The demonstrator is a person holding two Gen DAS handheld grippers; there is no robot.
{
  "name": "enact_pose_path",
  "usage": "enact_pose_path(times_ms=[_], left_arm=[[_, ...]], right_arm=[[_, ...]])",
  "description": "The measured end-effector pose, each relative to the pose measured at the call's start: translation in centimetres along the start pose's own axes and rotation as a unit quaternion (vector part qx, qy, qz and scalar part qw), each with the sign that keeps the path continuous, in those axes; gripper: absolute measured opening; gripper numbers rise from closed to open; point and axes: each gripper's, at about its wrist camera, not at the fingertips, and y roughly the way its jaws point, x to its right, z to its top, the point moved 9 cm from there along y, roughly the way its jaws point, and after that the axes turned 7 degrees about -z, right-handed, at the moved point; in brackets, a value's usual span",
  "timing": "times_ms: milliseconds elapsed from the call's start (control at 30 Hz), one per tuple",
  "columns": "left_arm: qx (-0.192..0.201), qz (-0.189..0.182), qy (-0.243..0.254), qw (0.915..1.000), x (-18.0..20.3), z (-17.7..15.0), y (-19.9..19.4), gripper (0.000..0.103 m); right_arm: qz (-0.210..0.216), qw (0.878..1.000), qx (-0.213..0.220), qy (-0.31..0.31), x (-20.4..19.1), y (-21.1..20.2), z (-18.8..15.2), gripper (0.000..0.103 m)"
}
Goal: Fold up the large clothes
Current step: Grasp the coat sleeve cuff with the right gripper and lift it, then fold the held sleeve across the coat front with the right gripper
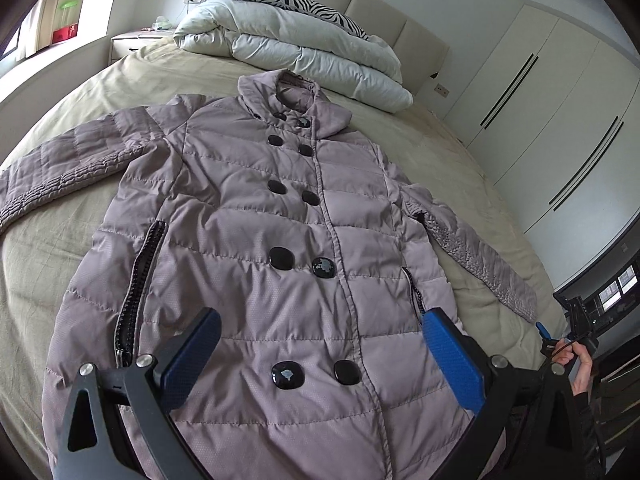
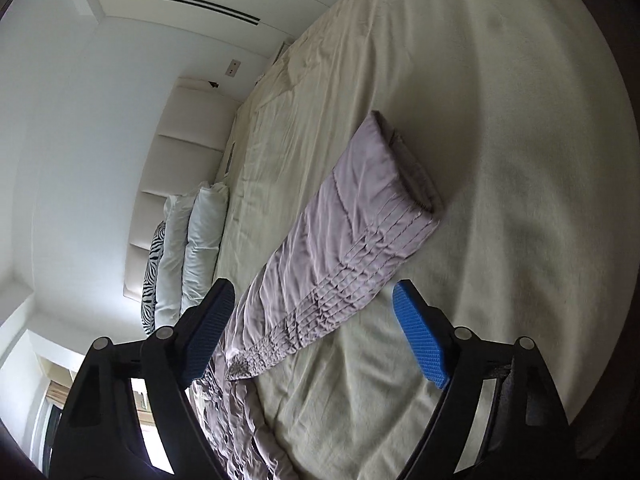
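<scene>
A mauve quilted coat (image 1: 280,240) with black buttons lies face up and spread flat on the beige bed (image 1: 440,152). Its left sleeve (image 1: 68,160) stretches out to the left and its right sleeve (image 1: 472,256) lies down the right side. My left gripper (image 1: 320,344) is open and empty, held above the coat's lower front. My right gripper (image 2: 312,332) is open and empty, held just above the right sleeve (image 2: 340,248), whose cuff points away from me. The right gripper also shows in the left wrist view (image 1: 560,340) in a hand at the bed's right edge.
A folded white duvet (image 1: 288,48) with a zebra-print pillow (image 1: 296,4) lies at the head of the bed against the padded headboard (image 1: 360,4). White wardrobe doors (image 1: 560,112) stand to the right. A nightstand (image 1: 132,42) is at the far left.
</scene>
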Motion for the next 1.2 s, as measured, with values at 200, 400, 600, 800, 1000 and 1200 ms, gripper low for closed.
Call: enact_pose_path(times_ms=[200,400,600,800,1000,1200], left_arm=[[-0.014,-0.005,0.009,0.9998,0.9,-0.3,1.2,0.103],[-0.024,-0.014,0.023,0.9994,2.2,-0.8,2.0,0.103],[-0.024,-0.020,0.033,0.9990,3.1,-1.0,2.0,0.103],[-0.017,-0.027,0.026,0.9992,2.7,-0.2,2.0,0.102],[0.008,-0.037,0.013,0.9992,1.2,1.2,0.7,0.102],[0.038,-0.033,-0.018,0.9986,-2.6,2.4,-1.7,0.102]], right_arm=[[-0.013,0.999,-0.003,0.046,4.0,2.7,4.7,0.079],[-0.026,0.999,-0.034,0.033,5.5,5.2,5.3,0.073],[-0.061,0.997,-0.047,0.004,4.8,7.4,5.7,0.030],[-0.085,0.992,-0.016,-0.091,-1.2,5.7,4.0,0.021],[-0.050,0.960,0.000,-0.276,-17.3,4.4,-3.1,0.020],[0.014,0.894,-0.062,-0.444,-32.9,8.0,-19.8,0.020]])
